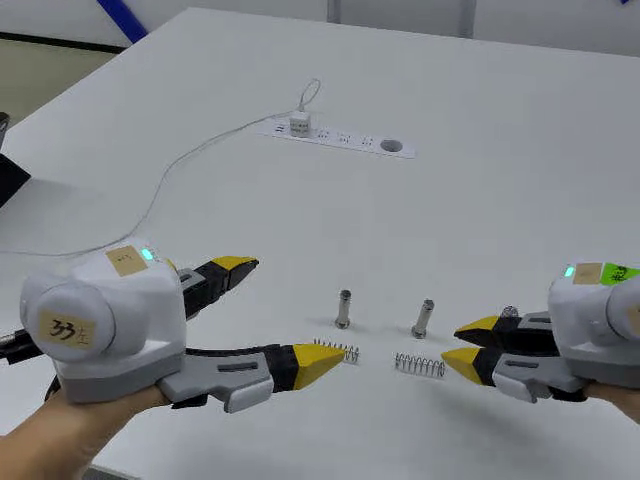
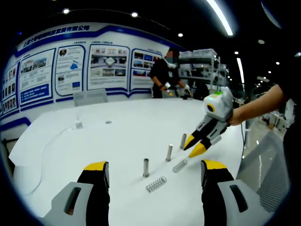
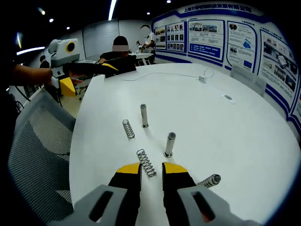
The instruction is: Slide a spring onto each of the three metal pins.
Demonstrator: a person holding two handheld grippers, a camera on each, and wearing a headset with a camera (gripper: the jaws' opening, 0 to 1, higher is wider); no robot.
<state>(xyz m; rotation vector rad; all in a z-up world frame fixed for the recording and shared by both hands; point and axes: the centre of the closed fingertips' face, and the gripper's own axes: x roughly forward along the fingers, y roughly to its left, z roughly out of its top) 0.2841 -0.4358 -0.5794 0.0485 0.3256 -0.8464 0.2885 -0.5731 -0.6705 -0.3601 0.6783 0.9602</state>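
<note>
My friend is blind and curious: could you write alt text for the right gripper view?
Two yellow-tipped fingers of the right gripper point at a spring lying on a white table, with two upright metal pins and a second spring beyond.

A power strip (image 1: 340, 138) carrying a white charger (image 1: 299, 125) is lying toward the desk's (image 1: 520, 220) far edge, its cable (image 1: 170, 175) trailing leftward.
</note>
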